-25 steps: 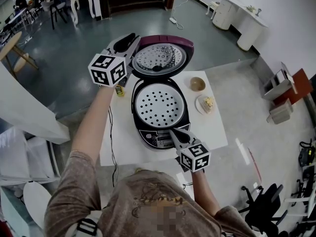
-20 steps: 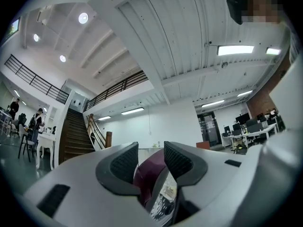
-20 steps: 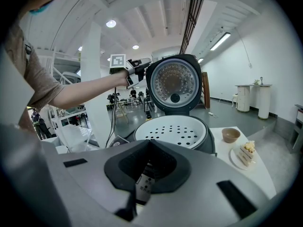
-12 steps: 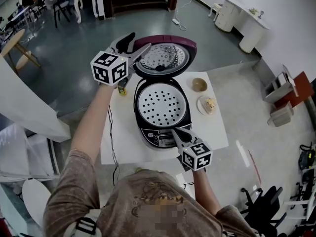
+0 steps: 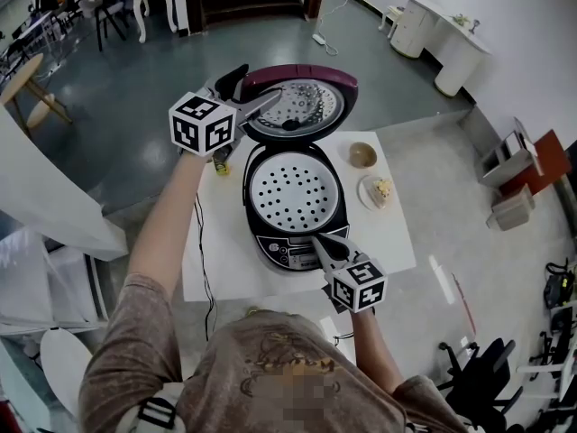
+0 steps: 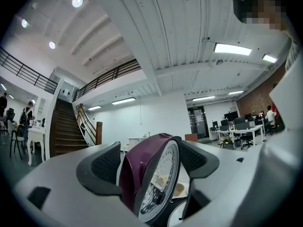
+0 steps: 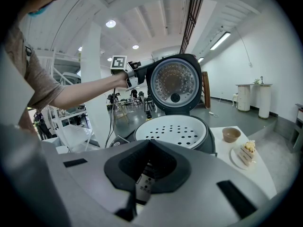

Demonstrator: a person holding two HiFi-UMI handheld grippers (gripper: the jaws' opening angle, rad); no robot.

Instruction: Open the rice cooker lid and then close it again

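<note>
1. While my left gripper [image 6: 150, 160] points level at the top of the cooker, its jaws stand spread and have just been opening. The rim of the rice cooker lid [image 5: 302, 106] stands between the pads, and a sliver of gap shows at the left pad.
2. Just past those jaws the lid is up and open. It is purple outside, and its silver inner plate faces my right gripper [image 7: 147, 148].
3. My right gripper sits low and tilts down. Its jaw tips are pressed together and pinch nothing.
4. Right under those tips lies the control panel [image 5: 288, 255] on the front of the rice cooker [image 5: 248, 207].
5. Beyond the tips a white perforated tray [image 5: 290, 190] fills the cooker's open mouth.
6. Off to the right of my right gripper and farther out are a small bowl [image 5: 362, 154] and a plate [image 5: 364, 190] with a slice of cake [image 5: 381, 188]. Both rest on the white table [image 5: 221, 260], beside the cooker and not touching it.
</note>
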